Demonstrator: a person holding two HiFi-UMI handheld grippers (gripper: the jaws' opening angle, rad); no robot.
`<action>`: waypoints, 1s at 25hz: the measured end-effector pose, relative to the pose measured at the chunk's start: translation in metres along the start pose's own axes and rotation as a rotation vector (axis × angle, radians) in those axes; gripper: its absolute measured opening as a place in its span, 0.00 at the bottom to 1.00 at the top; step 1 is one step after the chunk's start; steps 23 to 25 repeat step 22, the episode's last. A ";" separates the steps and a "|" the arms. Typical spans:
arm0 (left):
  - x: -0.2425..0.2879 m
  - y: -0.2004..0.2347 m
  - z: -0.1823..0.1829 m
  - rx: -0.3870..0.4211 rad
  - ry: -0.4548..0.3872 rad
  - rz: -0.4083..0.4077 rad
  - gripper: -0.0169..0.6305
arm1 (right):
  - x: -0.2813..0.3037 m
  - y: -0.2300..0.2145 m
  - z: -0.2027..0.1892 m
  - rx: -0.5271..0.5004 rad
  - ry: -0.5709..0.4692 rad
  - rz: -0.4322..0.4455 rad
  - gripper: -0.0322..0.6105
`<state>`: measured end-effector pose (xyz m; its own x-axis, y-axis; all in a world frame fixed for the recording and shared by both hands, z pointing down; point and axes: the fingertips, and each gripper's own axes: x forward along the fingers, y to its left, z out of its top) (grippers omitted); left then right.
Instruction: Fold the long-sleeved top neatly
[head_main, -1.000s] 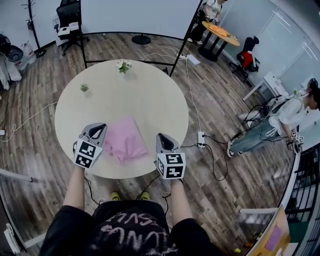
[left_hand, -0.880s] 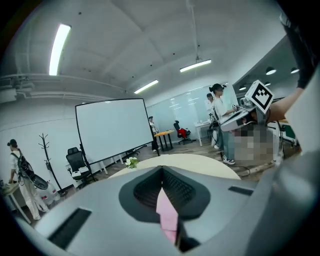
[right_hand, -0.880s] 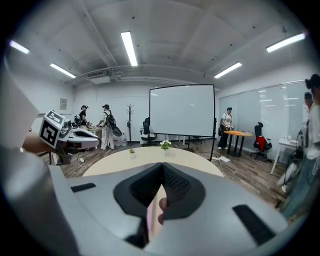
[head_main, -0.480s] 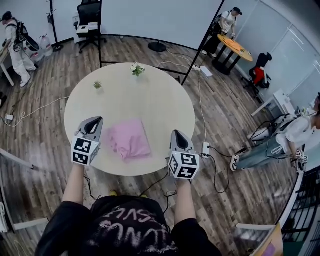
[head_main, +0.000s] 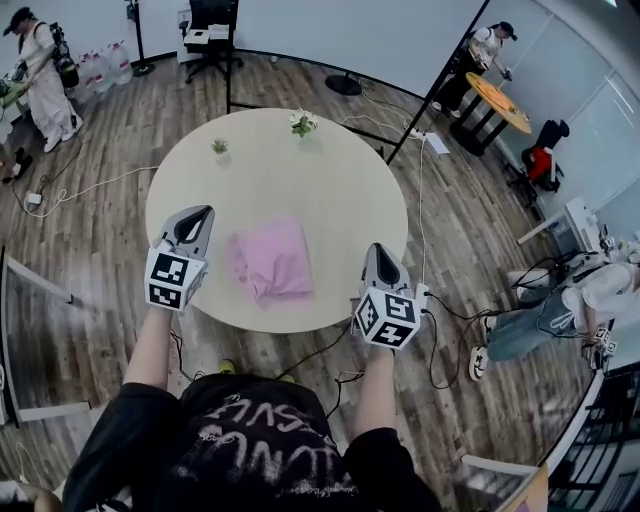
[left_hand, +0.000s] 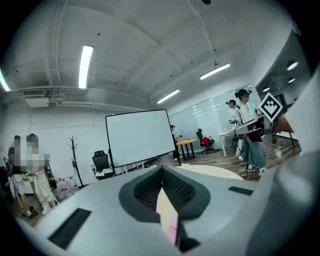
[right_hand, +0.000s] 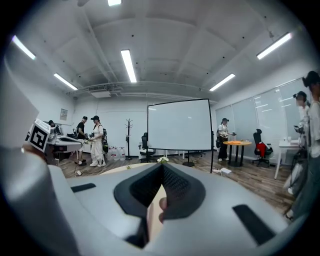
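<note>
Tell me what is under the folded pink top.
The folded pink top lies flat on the round table, with bare tabletop showing all around it. Whatever is beneath the cloth or inside its folds is covered and cannot be seen.

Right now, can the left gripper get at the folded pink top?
Probably yes. The left gripper is just left of the pink top, only bare table between them; the small plants stand at the far edge. Its jaws are shut, so it must open first.
</note>
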<state>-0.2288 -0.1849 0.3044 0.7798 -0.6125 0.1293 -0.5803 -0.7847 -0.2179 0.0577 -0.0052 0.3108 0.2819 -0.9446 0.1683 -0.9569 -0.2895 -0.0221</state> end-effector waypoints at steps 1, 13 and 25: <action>-0.001 0.001 0.000 -0.003 0.000 0.005 0.04 | 0.001 0.000 0.001 0.001 -0.002 0.002 0.06; -0.004 0.002 0.010 -0.011 -0.025 0.041 0.04 | 0.008 0.008 0.018 -0.008 -0.035 0.032 0.06; -0.009 0.010 0.012 -0.020 -0.028 0.062 0.04 | 0.010 0.012 0.022 -0.016 -0.039 0.041 0.05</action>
